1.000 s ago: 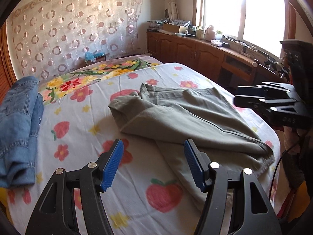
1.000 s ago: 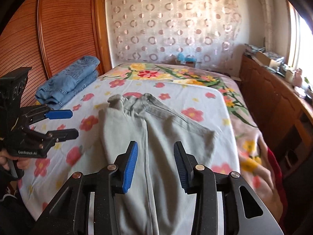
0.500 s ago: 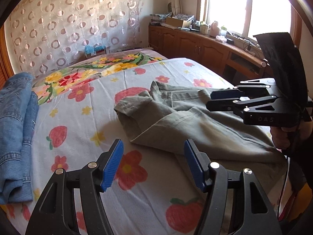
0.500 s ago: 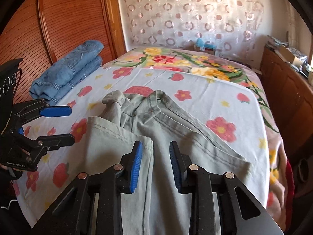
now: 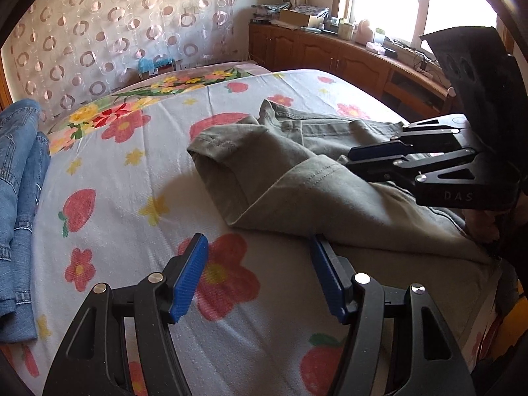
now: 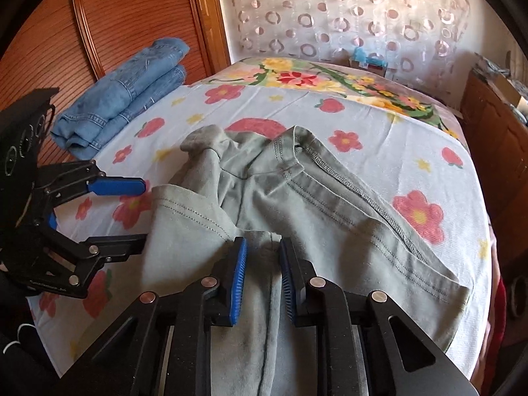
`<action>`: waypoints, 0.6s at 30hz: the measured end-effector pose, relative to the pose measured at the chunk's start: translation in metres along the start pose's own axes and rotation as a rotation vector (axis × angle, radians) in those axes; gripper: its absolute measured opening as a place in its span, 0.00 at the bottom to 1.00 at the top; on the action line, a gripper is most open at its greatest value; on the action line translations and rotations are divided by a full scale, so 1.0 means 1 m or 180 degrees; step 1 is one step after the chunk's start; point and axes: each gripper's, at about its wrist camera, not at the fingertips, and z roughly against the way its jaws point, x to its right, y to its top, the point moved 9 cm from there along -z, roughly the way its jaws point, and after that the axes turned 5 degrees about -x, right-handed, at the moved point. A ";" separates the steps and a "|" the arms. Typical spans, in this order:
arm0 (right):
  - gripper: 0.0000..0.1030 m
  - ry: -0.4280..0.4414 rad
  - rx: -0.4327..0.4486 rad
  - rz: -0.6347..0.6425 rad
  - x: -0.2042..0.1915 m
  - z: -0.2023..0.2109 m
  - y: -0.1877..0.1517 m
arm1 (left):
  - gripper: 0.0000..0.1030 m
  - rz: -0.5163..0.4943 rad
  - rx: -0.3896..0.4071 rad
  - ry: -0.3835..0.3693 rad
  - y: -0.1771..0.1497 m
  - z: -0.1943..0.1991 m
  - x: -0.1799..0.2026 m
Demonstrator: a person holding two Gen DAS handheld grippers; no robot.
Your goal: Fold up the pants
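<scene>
Olive-green pants (image 5: 290, 178) (image 6: 330, 217) lie crumpled on the flowered bed sheet (image 5: 132, 198), one leg folded back over the rest. My left gripper (image 5: 257, 264) (image 6: 145, 213) stands open just off the folded leg's hem, with only sheet between its pads. My right gripper (image 6: 262, 264) (image 5: 351, 160) hovers low over the middle of the pants. Its jaws are closing to a narrow gap. Fabric shows under the gap, but I see none pinched between the pads. A hand holds that gripper at the right edge of the left wrist view.
Folded blue jeans (image 6: 125, 92) (image 5: 16, 198) are stacked at the bed's far left, against a wooden wardrobe (image 6: 115, 16). Wooden cabinets (image 5: 330, 56) with clutter run under the window on the right. The bed's near edge lies just below both grippers.
Both grippers have moved in closer to the pants and lower. The right gripper's jaws have narrowed, and it has slid over the pants' middle. The left jaws kept their width.
</scene>
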 end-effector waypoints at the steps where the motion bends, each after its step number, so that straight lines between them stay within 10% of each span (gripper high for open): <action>1: 0.20 0.0009 0.0003 -0.0007 0.000 0.000 0.000 | 0.63 0.0007 0.0003 -0.0010 0.000 0.000 0.000; 18: 0.06 -0.0260 0.0541 -0.0226 0.027 0.044 0.007 | 0.63 0.0012 0.0072 -0.0032 0.003 0.010 0.000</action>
